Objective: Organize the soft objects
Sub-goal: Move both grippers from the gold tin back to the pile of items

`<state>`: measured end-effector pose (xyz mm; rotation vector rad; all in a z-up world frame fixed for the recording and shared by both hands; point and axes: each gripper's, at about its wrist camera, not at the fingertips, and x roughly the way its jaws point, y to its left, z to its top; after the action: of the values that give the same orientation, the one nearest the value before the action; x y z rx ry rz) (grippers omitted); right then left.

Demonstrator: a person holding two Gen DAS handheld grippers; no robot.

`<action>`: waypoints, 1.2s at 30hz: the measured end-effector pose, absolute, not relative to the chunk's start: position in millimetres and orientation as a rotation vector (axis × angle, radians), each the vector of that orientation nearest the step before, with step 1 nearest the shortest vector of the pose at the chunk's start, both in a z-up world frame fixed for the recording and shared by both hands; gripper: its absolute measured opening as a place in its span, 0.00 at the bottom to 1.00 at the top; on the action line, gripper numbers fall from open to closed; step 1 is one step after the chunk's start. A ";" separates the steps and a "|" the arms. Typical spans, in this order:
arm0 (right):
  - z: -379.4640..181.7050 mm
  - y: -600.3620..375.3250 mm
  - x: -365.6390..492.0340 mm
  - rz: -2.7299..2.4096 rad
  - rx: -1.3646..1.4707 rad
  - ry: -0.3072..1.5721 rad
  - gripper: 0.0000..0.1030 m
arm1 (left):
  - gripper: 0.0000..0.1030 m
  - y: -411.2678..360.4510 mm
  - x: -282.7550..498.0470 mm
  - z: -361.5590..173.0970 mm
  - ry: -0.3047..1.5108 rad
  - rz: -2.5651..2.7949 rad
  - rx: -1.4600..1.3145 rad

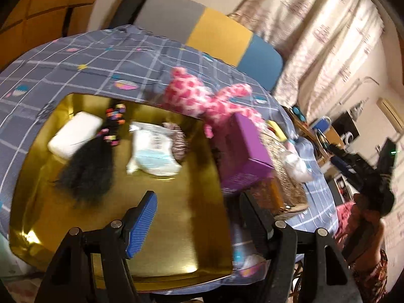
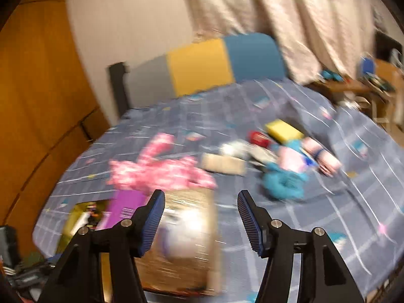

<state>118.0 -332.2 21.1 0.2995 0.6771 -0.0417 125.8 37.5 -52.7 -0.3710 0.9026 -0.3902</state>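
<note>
The jaws of the right gripper [image 2: 200, 223] stand apart with nothing between them. The left gripper [image 1: 199, 224] also looks spread and empty, though only one blue ribbed pad shows plainly, the other side being a dark blur.

Take the purple cardboard box [image 1: 246, 151] as landmark. To its left in the left wrist view lies the shiny gold rectangular tray [image 1: 164, 227] on the blue checked bedspread [image 1: 75, 58], and in it are a white rectangular foam block [image 1: 74, 137], a black hair switch with coloured clips [image 1: 88, 166], and a white and pale-blue packet [image 1: 151, 151] against a crumpled patterned cloth. Behind the box sprawls the pink-and-white spotted plush toy [image 1: 199, 96], not in any container. To the box's right stands a woven wicker basket [image 1: 285, 181] with something white in it — blurred in the right wrist view too.

Well beyond the box, in the right wrist view, loose things wait on the bedspread: a turquoise fluffy item [image 2: 282, 179], a yellow sponge block [image 2: 282, 130], a pink soft bundle [image 2: 303, 156], a red item too blurred to name.

I judge the step in hand to be a reach between placements — the right gripper free and facing the loose pile. The next move calls for lowering over one soft piece and closing gently around its bulk.
</note>
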 end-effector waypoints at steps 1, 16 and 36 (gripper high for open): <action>13.2 -346.9 116.3 -0.068 0.315 0.699 0.59 | 0.66 31.0 125.7 -50.7 0.903 -0.401 -0.360; -54.6 -457.6 93.6 -0.210 0.344 0.847 0.59 | 0.66 -87.3 124.8 -21.8 0.913 -0.602 -0.195; -96.4 -582.9 108.6 -0.271 0.384 0.895 0.64 | 0.68 -284.3 155.4 22.2 0.930 -0.716 0.024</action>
<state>108.6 -582.9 -96.4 0.3838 0.8951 -0.2710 155.4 -284.3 22.2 0.0236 0.9303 -0.7158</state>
